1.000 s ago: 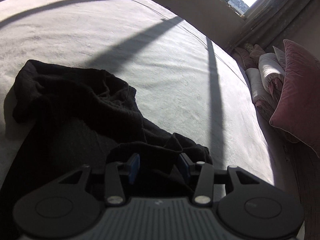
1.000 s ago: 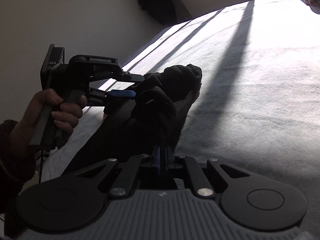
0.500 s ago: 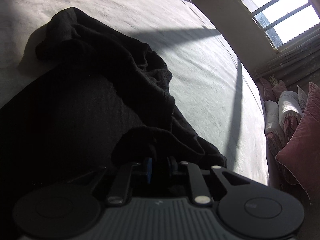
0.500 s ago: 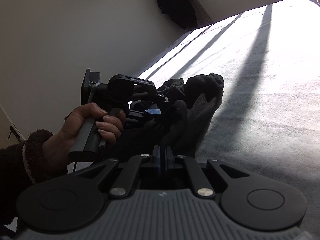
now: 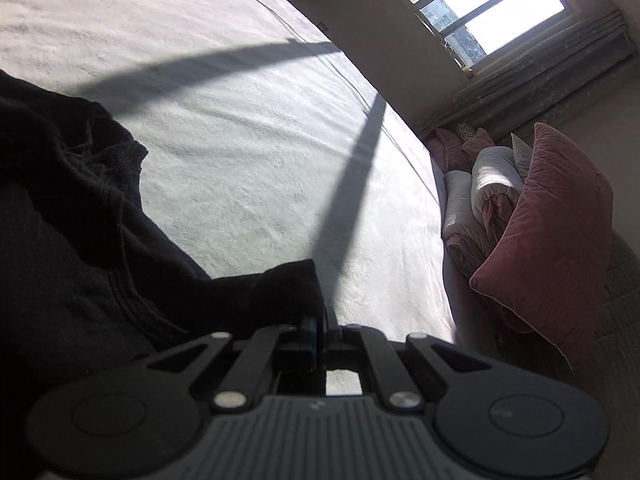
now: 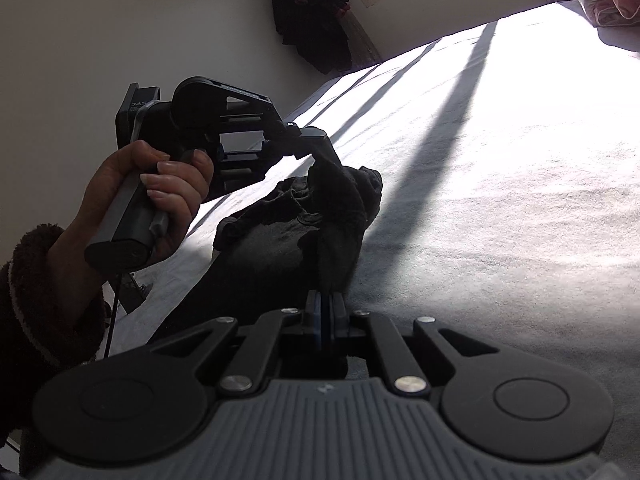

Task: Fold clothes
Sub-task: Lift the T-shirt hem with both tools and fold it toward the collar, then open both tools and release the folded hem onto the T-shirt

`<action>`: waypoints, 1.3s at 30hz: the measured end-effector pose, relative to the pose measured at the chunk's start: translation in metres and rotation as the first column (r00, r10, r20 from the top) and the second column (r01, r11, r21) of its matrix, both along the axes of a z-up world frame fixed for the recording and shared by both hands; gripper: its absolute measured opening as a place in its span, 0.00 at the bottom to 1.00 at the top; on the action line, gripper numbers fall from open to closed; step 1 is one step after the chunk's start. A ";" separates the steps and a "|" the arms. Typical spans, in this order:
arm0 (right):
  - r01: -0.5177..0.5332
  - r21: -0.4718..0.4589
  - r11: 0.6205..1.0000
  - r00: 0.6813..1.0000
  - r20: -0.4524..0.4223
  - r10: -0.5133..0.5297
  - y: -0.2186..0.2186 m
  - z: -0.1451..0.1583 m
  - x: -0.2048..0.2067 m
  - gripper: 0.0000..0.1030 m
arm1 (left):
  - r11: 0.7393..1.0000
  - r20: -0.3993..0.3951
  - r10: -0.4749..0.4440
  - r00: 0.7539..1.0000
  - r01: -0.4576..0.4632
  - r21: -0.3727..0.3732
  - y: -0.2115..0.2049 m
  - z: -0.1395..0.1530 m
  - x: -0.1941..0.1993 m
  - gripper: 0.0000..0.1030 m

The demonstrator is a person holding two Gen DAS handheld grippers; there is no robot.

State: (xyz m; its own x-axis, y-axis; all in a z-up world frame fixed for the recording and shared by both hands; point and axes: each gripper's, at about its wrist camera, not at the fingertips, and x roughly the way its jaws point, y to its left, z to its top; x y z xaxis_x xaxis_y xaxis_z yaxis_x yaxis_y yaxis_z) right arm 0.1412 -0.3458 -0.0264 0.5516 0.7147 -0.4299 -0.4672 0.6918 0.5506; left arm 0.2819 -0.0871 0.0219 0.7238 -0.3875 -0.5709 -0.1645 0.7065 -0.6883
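Note:
A black garment (image 5: 80, 240) lies crumpled on a pale bed (image 5: 260, 152), filling the left of the left wrist view. My left gripper (image 5: 320, 324) is shut on a fold of its edge, which bunches just ahead of the blue pads. In the right wrist view the same black garment (image 6: 304, 240) stretches away from my right gripper (image 6: 326, 308), which is shut on another part of its edge. The left gripper (image 6: 316, 140) shows there too, held in a hand (image 6: 160, 188), lifting a peak of the cloth above the bed (image 6: 500, 200).
Pink and white pillows and rolled bedding (image 5: 528, 216) are stacked at the right side of the bed under a window (image 5: 480, 4). Dark clothes (image 6: 312, 20) hang on the far wall. Strips of shadow cross the sunlit sheet.
My left gripper closed on the garment's edge, then rose and swung, drawing the cloth up. The right gripper stayed shut on the cloth and barely shifted.

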 end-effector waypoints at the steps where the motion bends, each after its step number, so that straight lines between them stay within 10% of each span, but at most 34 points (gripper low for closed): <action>1: 0.010 -0.007 1.000 1.000 -0.008 -0.010 -0.002 0.000 0.000 0.06 | 1.000 0.004 -0.016 1.000 0.016 -0.001 -0.009 -0.001 0.003 0.02; 13: 0.135 -0.109 0.985 0.985 -0.090 -0.145 -0.014 -0.012 0.011 0.05 | 0.966 -0.034 -0.233 0.972 0.235 0.103 -0.102 -0.032 0.025 0.07; 17: 0.162 -0.094 0.982 0.983 -0.074 -0.169 -0.016 -0.011 0.011 0.08 | 0.951 -0.035 -0.267 0.963 0.270 0.152 -0.106 -0.034 0.023 0.43; 22: 0.193 -0.046 0.980 0.980 -0.047 -0.195 -0.021 -0.010 0.005 0.18 | 0.943 0.006 -0.278 0.961 0.272 0.192 -0.085 -0.022 0.006 0.60; 25: 0.217 -0.060 0.974 0.974 -0.051 -0.221 -0.019 -0.012 0.008 0.40 | 0.941 0.020 -0.265 0.964 0.254 0.222 -0.065 -0.015 -0.009 0.62; 39: 0.316 -0.231 0.920 0.945 -0.011 -0.327 0.031 0.020 0.007 0.49 | 0.851 0.053 -0.273 0.961 0.216 0.479 0.077 -0.005 -0.094 0.70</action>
State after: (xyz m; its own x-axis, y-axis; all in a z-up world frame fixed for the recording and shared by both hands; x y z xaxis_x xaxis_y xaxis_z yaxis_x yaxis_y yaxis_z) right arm 0.1484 -0.3150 -0.0059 0.7103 0.3853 -0.5892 -0.1763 0.9076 0.3810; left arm 0.1883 -0.0105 0.0169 0.7118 -0.2716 -0.6478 0.1151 0.9549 -0.2738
